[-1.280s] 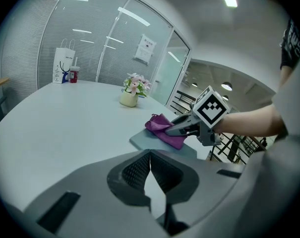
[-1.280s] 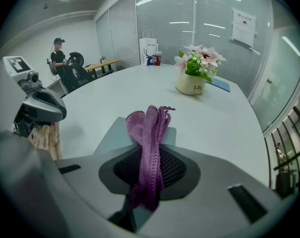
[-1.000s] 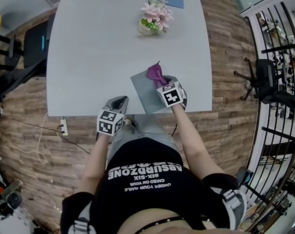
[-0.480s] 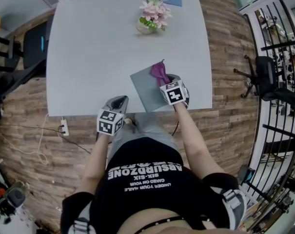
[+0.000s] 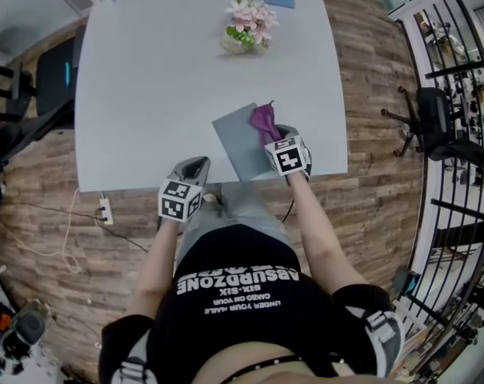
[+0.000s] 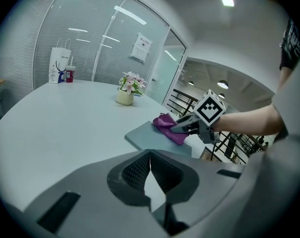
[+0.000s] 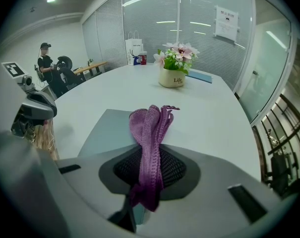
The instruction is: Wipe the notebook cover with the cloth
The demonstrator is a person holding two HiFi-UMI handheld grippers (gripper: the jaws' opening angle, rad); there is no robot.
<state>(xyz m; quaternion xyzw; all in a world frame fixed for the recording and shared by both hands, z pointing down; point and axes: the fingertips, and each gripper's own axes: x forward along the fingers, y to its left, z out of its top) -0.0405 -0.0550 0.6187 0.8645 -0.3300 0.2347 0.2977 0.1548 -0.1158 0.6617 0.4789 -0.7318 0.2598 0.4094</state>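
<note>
From your head, your right gripper (image 5: 275,138) hides the notebook's (image 5: 235,138) near right corner; its own view shows the jaws clamped on the purple cloth (image 7: 150,128), which rests on the cover; your left gripper (image 6: 150,175) is closed on nothing, at the table's (image 5: 146,94) near edge; open tabletop stretches beyond to the flowerpot (image 5: 243,32).

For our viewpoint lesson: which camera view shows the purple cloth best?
The right gripper view: the cloth sits close, pinched in the right gripper's jaws. Head view: a small patch on the notebook; left gripper view: a distant side glimpse.
</note>
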